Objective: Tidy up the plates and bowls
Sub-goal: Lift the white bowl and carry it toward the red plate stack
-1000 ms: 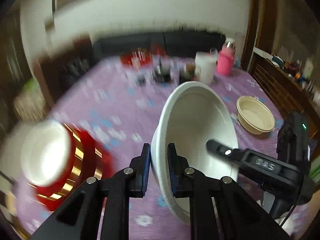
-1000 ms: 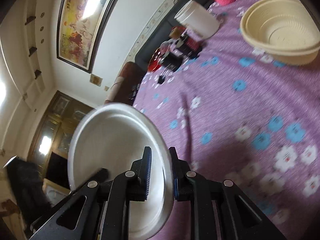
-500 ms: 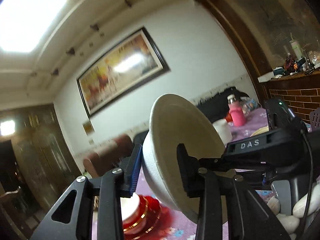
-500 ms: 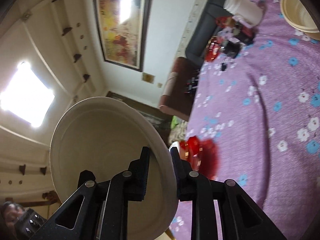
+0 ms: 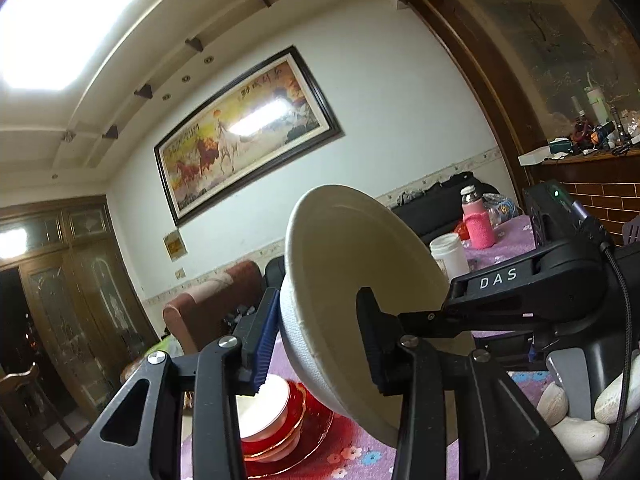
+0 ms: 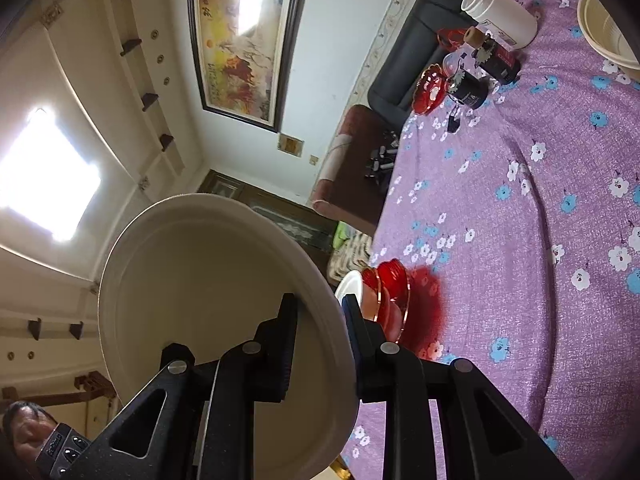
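Observation:
A white bowl (image 5: 360, 280) is held up in the air, tilted on edge. My left gripper (image 5: 316, 336) stands open around its rim, with the fingers apart from the wall. My right gripper (image 6: 320, 320) is shut on the same white bowl (image 6: 208, 304) at its rim, and its black body shows in the left wrist view (image 5: 520, 292). A red and gold bowl with a white inside sits on a red plate (image 5: 276, 436) on the purple flowered tablecloth (image 6: 520, 240) below; it also shows in the right wrist view (image 6: 384, 284).
A cream bowl (image 6: 608, 28) sits at the table's far right. A white jar (image 6: 500, 16), dark jars (image 6: 472, 88), a small red dish (image 6: 430, 88) and a pink bottle (image 5: 476, 224) stand along the far edge. A sofa and an armchair stand beyond.
Both grippers have lifted the white bowl and tilted upward from the table toward the wall. My left gripper's jaws have opened from the bowl's rim; the right stays shut on it.

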{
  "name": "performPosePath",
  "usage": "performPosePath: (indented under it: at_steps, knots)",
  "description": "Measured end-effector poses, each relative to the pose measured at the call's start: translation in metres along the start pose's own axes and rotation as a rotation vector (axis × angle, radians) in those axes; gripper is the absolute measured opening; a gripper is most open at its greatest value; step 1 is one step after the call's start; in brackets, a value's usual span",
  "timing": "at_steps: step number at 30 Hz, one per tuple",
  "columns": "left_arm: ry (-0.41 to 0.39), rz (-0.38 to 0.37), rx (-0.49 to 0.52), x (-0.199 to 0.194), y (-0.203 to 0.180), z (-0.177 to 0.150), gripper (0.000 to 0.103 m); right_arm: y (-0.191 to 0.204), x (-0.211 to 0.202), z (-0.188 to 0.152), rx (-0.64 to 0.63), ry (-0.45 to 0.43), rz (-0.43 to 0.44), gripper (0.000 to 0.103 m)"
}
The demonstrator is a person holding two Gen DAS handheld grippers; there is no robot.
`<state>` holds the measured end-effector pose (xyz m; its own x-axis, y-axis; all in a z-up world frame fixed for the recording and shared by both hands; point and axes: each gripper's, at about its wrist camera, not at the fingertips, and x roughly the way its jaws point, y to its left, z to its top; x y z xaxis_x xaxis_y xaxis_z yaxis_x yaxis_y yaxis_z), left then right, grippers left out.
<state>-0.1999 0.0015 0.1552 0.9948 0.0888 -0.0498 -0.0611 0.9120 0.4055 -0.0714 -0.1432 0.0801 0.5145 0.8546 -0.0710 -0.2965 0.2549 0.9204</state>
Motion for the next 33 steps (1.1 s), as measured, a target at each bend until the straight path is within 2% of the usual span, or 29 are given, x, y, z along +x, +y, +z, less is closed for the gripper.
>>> performPosePath:
  at_steps: [5,8,13,16,18,22,28,33]
  knots:
    - [0.073,-0.025,-0.048,0.014,0.026,-0.009,0.038,0.01,0.024,-0.001,-0.047,0.042,-0.078,0.026]
    - [0.153,-0.068,-0.12,0.03,0.053,-0.017,0.038,0.017,0.044,-0.002,-0.088,0.078,-0.129,0.026]
    - [0.328,-0.231,-0.347,0.07,0.119,-0.035,0.038,0.031,0.078,-0.002,-0.147,0.134,-0.193,0.026]
    - [0.415,-0.276,-0.451,0.096,0.151,-0.046,0.038,0.047,0.103,-0.004,-0.211,0.17,-0.247,0.026]
    - [0.464,-0.262,-0.5,0.111,0.171,-0.054,0.038,0.063,0.123,-0.008,-0.291,0.197,-0.302,0.026]
    - [0.51,-0.224,-0.537,0.127,0.196,-0.064,0.038,0.081,0.161,-0.01,-0.354,0.235,-0.33,0.026]
    - [0.531,-0.139,-0.533,0.134,0.222,-0.069,0.038,0.089,0.208,-0.012,-0.373,0.264,-0.327,0.026]
    - [0.545,-0.131,-0.527,0.141,0.236,-0.067,0.038,0.092,0.228,-0.019,-0.369,0.278,-0.323,0.026]
